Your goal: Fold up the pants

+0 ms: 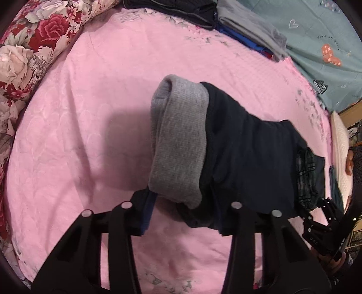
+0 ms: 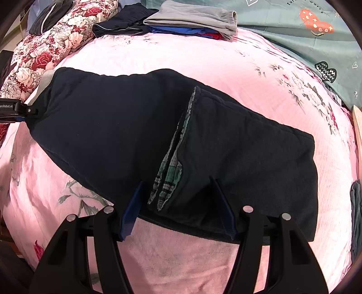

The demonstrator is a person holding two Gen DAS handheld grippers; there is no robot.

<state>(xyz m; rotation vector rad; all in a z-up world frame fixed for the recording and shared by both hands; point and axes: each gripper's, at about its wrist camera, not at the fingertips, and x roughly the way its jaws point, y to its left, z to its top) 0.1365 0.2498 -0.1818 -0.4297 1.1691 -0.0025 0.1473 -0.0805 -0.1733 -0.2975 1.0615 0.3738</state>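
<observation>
Lying across the pink bedspread (image 2: 158,52) is one pair of dark pants (image 2: 113,126), folded over so that a grey ribbed cuff (image 1: 178,144) shows at my left end and a sliver of plaid lining (image 2: 169,174) peeks from the fold at my right end. I count two grippers, one in each of my hands. My left gripper (image 1: 183,217) has its jaws spread wide, with the cuff end of the pants lying between the two fingers; I cannot tell whether they press the cloth. My right gripper (image 2: 178,210) is also spread wide, its two blue fingers (image 2: 131,212) straddling the near edge of the pants at the plaid opening, the cloth draped over them. Beyond the pants, at the far edge of the bed, sit two piles of folded clothes: a dark one (image 2: 122,24) and a grey-topped one (image 2: 192,18) with blue and red beneath. One floral quilt (image 2: 56,47) bunches at the left, and one teal sheet (image 2: 294,40) lies at the right.
</observation>
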